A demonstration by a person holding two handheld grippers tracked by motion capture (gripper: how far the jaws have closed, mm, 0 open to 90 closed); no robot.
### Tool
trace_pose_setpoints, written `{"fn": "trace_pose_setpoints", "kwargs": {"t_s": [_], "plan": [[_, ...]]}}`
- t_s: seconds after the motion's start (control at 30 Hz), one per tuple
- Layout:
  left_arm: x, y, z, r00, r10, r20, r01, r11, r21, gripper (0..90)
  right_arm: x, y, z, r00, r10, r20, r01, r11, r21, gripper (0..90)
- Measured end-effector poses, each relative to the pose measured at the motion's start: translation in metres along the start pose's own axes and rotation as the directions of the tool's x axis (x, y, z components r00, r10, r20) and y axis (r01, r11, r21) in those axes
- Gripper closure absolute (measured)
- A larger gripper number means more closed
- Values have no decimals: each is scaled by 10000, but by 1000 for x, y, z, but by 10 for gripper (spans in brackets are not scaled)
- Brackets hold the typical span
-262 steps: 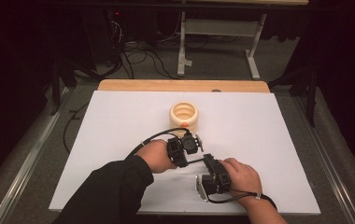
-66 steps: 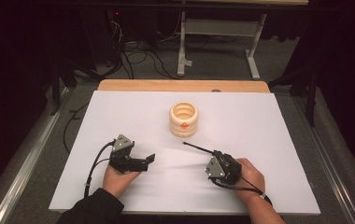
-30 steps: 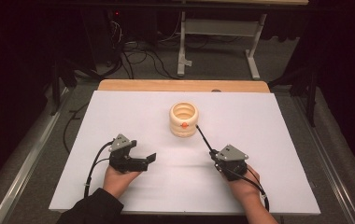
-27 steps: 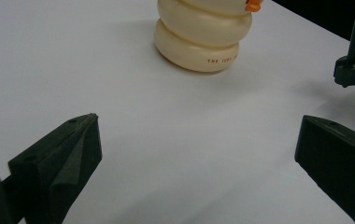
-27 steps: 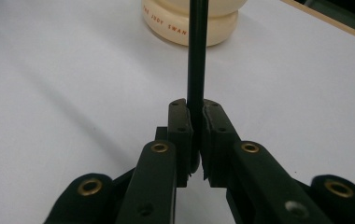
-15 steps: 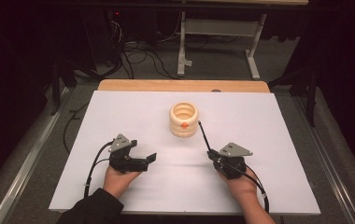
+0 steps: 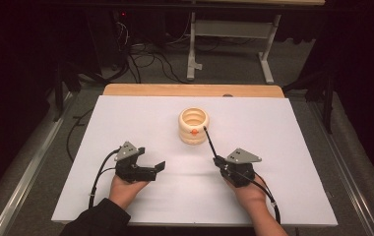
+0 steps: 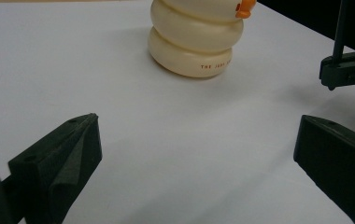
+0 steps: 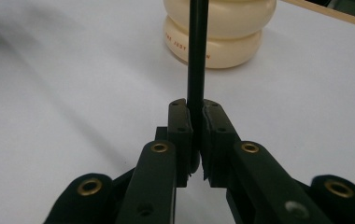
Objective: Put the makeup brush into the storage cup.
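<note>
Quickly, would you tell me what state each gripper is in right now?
Left gripper: open, holding nothing.
Right gripper: closed on a thin black stick.

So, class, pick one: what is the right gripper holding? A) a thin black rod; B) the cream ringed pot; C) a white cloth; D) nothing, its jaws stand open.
A: the right gripper has its jaws shut on a thin black rod that points toward the cream ringed pot.

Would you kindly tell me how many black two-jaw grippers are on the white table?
2: the left gripper lies open at front left; the right gripper, front right, clamps a thin black rod.
</note>
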State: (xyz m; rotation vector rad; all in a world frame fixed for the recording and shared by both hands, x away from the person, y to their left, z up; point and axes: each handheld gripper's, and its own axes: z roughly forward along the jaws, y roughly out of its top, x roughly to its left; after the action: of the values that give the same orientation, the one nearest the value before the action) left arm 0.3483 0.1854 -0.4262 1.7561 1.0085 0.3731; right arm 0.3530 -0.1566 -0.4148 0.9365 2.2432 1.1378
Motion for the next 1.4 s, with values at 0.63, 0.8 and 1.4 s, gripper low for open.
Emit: {"fn": "trace_pose_setpoints", "kwargs": {"t_s": [0.63, 0.8, 1.4], "plan": [[-1, 1, -1, 9999, 75, 87, -74, 9999, -87, 15, 28, 18, 14, 9967, -348, -727, 314, 9984, -478, 858], [-2, 1, -2, 9998, 125, 151, -123, 9998, -132, 15, 34, 20, 16, 9954, -410, -871, 365, 9979, -531, 858], [-14, 24, -8, 9975, 485, 507, -458, 9975, -538, 16, 26, 16, 9, 9955, -588, -746, 541, 9966, -628, 857]]}}
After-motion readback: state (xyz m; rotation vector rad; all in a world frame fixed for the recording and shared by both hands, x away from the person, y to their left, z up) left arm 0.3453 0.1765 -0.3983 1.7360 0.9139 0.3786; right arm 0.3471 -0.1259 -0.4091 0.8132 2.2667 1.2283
